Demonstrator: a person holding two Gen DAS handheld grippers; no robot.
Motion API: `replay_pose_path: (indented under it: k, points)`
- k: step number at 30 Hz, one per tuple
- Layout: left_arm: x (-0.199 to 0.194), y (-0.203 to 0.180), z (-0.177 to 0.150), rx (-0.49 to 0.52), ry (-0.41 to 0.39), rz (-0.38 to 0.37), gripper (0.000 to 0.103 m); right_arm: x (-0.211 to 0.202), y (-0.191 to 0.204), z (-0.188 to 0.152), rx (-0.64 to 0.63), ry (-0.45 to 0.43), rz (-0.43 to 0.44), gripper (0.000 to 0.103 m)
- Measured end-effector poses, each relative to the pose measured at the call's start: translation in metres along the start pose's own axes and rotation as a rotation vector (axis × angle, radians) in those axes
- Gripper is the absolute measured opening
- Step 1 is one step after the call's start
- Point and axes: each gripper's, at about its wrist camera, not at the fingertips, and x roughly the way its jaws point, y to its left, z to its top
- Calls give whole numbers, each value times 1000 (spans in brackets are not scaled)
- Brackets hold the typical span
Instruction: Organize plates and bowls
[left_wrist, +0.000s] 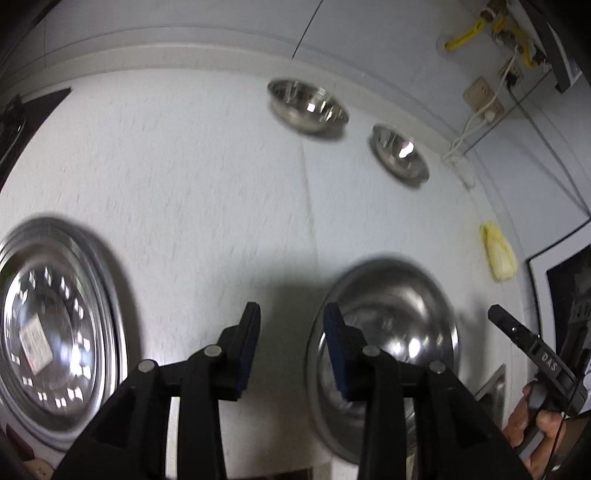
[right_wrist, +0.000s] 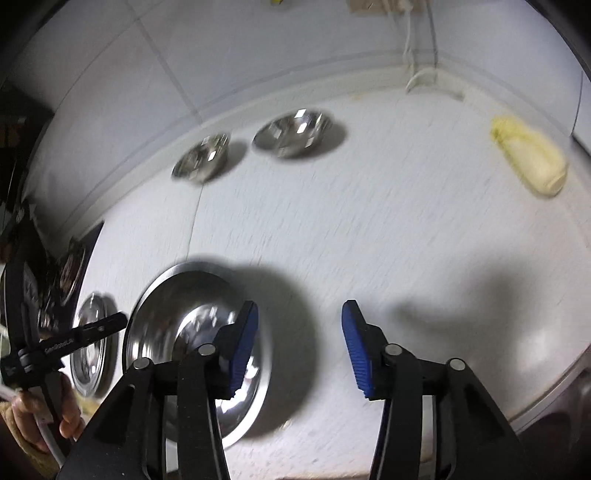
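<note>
Because both views are smeared with motion blur, my first worry is misjudging where the rims lie; I have the left gripper with its jaws apart and holding nothing, poised above the white countertop between two steel plates, and the right gripper likewise spread and empty; its left finger overlaps the near steel plate in the right wrist view, though I cannot tell whether it touches. That same plate sits just right of my left fingers, and a second steel plate, with what looks like a label on it, lies to their left, apart from the first. If I close on a thin polished rim at an angle, I judge it may skid out or flip the plate, and the two tools may collide over it; farther back two small steel bowls stand side by side near the wall, not nested; a sweeping reach could knock them; a yellowish cabbage lies off to the right.
</note>
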Motion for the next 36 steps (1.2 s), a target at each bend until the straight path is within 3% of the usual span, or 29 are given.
replay_pose_path:
  k: [7, 10, 16, 22, 29, 30, 31, 33, 36]
  points:
    - [19, -21, 69, -35, -1, -89, 34, 3, -4, 74, -24, -50, -18, 49]
    - [38, -41, 101, -22, 15, -142, 34, 18, -6, 110, -18, -33, 14, 49]
    - [87, -75, 158, -1, 40, -176, 34, 73, -8, 172, 13, 21, 37, 49]
    - [141, -94, 195, -6, 80, -162, 34, 129, -15, 196, 53, 88, 26, 49]
    - [182, -105, 210, 22, 125, -144, 34, 173, -21, 209, 73, 144, 46, 52]
    - [185, -106, 211, 25, 125, -143, 37, 175, -21, 210, 75, 144, 49, 57]
    - [190, -108, 212, 33, 128, -137, 46, 178, -21, 212, 77, 143, 51, 61]
    - [199, -111, 215, 34, 146, -123, 53, 183, -20, 214, 84, 148, 59, 63]
    - [208, -111, 216, 30, 151, -102, 54, 189, -20, 215, 85, 161, 60, 66]
